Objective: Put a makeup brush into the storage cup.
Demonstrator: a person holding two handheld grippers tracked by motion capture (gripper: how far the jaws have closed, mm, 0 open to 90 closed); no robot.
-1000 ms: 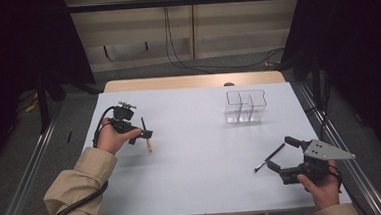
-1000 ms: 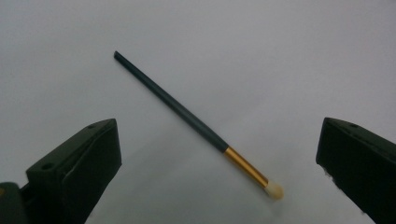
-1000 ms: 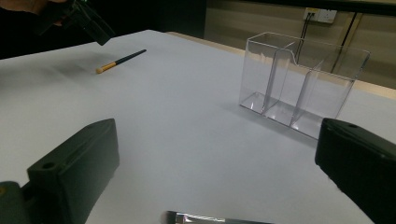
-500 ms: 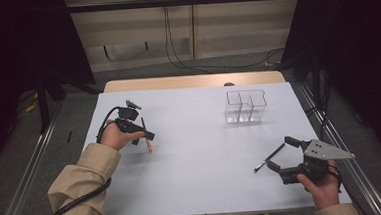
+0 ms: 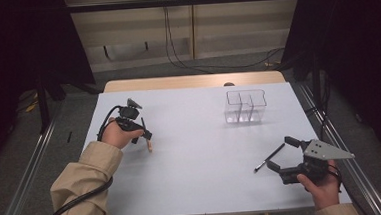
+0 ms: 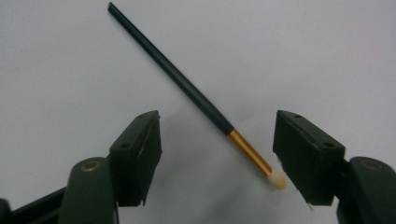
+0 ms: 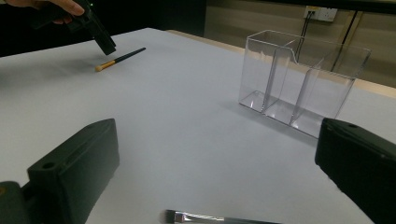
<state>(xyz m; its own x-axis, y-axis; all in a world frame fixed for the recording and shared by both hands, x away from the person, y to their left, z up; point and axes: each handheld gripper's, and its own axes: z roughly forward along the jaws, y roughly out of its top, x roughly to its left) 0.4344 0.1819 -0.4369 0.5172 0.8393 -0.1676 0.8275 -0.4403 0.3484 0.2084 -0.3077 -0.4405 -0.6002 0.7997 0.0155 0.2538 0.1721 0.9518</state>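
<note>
- closing around a small makeup brush (image 6: 201, 100), the left gripper (image 6: 217, 140) is being held low over the white table (image 5: 201, 157); its jaws have just been narrowing and are now standing about half open, with the brush lying between them and neither pad touching it yet.
- the brush is being seen flat on the table at the left side, its dark handle running away from the jaws and its gold collar and pale tip lying close to one pad.
- a slip is being risked: the brush is lying slantwise across the gap, so one pad is likely to reach the tip end first and the brush could be pushed sideways or spun instead of being clamped.
- a thin, round handle is also being judged prone to rolling out or to being pinched only at its soft tip, which would leave it dangling.
- the pads could be scraped on the table if the gripper is being pressed too low.
- the right gripper (image 5: 281, 154) is being held still near the right edge, jaws wide apart and holding nothing.
- a second, darker brush (image 5: 269, 158) is lying just in front of it, apart from both pads.
- a clear box with compartments (image 5: 246, 106) is standing upright at the far right of the table, well apart from both brushes, and looks bare inside.
- nothing is being seen between the left brush and the box; the open table is leaving a free path.
</note>
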